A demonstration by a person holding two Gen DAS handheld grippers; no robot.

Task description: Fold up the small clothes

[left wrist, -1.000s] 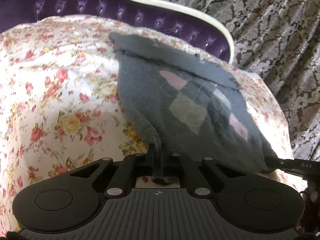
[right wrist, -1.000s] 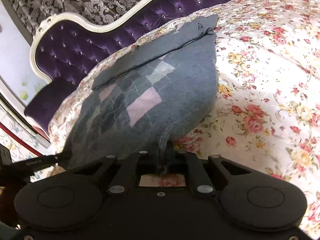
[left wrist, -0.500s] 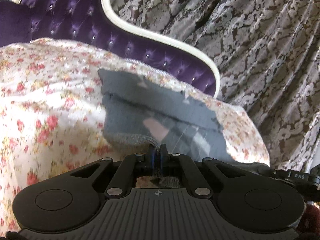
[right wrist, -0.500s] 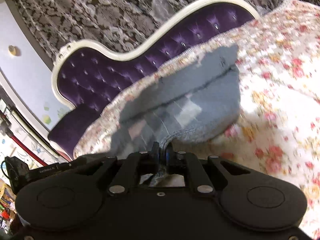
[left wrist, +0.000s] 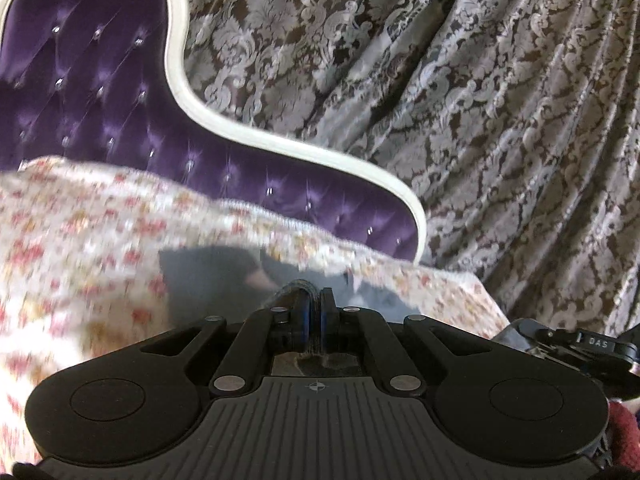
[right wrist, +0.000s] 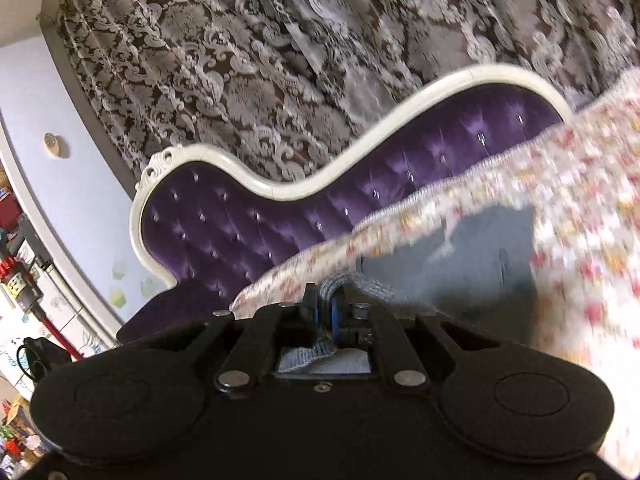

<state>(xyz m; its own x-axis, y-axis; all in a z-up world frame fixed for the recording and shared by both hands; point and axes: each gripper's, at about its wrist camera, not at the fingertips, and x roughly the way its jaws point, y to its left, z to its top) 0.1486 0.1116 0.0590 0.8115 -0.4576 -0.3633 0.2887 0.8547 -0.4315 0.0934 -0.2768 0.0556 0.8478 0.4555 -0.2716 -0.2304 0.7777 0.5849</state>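
The left gripper (left wrist: 314,312) and right gripper (right wrist: 325,312) each pinch an edge of the grey sweater (right wrist: 472,256) (knit bunched between the fingers); it lies, blurred, apparently on the floral bedspread (left wrist: 80,248), before the purple headboard (right wrist: 248,224) and damask curtain (left wrist: 480,80).

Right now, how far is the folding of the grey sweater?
Done: the top strip of the grey sweater already lies folded flat. In hand: both tongs, left and right, pinch its knit hem, carrying it over the floral bedspread. Left: lay the hem down, release.
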